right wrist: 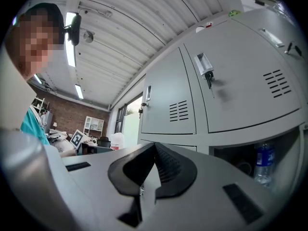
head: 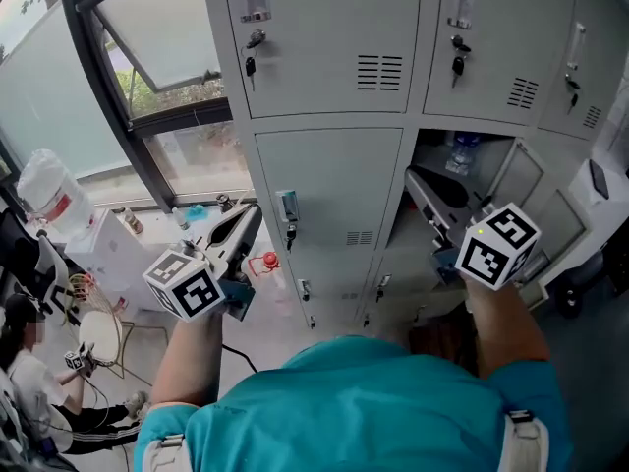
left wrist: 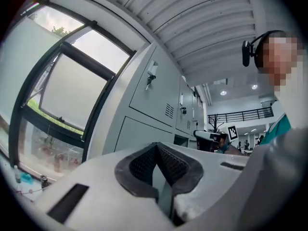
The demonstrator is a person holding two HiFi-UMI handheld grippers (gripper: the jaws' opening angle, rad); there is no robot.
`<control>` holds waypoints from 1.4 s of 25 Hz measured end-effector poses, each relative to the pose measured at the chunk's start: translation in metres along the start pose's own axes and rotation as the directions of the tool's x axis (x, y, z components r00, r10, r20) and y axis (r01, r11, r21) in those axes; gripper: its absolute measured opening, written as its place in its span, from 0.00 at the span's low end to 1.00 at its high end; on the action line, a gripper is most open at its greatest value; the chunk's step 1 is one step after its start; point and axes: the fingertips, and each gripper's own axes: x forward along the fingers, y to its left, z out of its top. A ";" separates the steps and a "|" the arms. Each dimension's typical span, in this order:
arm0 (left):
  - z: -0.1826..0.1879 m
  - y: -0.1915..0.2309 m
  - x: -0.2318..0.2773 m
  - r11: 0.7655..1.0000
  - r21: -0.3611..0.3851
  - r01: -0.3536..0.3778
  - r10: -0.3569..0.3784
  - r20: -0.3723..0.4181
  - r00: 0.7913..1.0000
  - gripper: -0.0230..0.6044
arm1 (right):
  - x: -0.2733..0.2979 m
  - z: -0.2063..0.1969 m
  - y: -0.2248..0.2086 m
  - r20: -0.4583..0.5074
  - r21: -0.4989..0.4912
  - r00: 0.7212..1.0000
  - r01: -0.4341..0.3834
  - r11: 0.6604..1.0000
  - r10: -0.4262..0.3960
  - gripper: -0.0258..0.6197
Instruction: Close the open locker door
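A person in a teal top stands before a bank of grey lockers [head: 324, 57], a gripper in each hand. In the bank's middle row, the compartment [head: 470, 177] second from the left edge is open. Its door [head: 529, 177] is swung out to the right, and a bottle [head: 460, 150] stands inside against the back wall.

The right gripper [head: 413, 177] is raised in front of that opening, near its left edge. Its jaws are pressed together at the tips with nothing between them. The left gripper [head: 254, 212] is held in front of the closed locker next door, toward the bank's left edge. Its jaws are likewise closed tight and empty. Neither gripper touches the door.

A window [head: 167, 28] adjoins the bank's left side, and another person [head: 29, 372] sits on the floor below it.
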 end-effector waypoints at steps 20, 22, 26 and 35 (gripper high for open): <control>-0.122 -0.287 0.135 0.977 0.123 0.175 -0.159 -0.125 0.979 0.04 | -0.281 -0.023 -0.056 -0.075 0.052 0.996 0.044 0.998 -0.040 0.04; -0.139 -0.333 0.152 0.973 0.132 0.187 -0.170 -0.130 0.977 0.04 | -0.323 -0.025 -0.063 -0.089 0.052 0.996 0.036 0.998 -0.031 0.04; -0.176 -0.415 0.187 0.967 0.154 0.204 -0.181 -0.155 0.971 0.04 | -0.398 -0.039 -0.081 -0.113 0.073 0.993 0.035 0.997 -0.027 0.04; -0.240 -0.479 0.258 0.967 0.233 0.102 -0.044 -0.243 0.969 0.05 | -0.488 -0.070 -0.108 -0.133 0.106 0.990 0.066 0.992 -0.051 0.04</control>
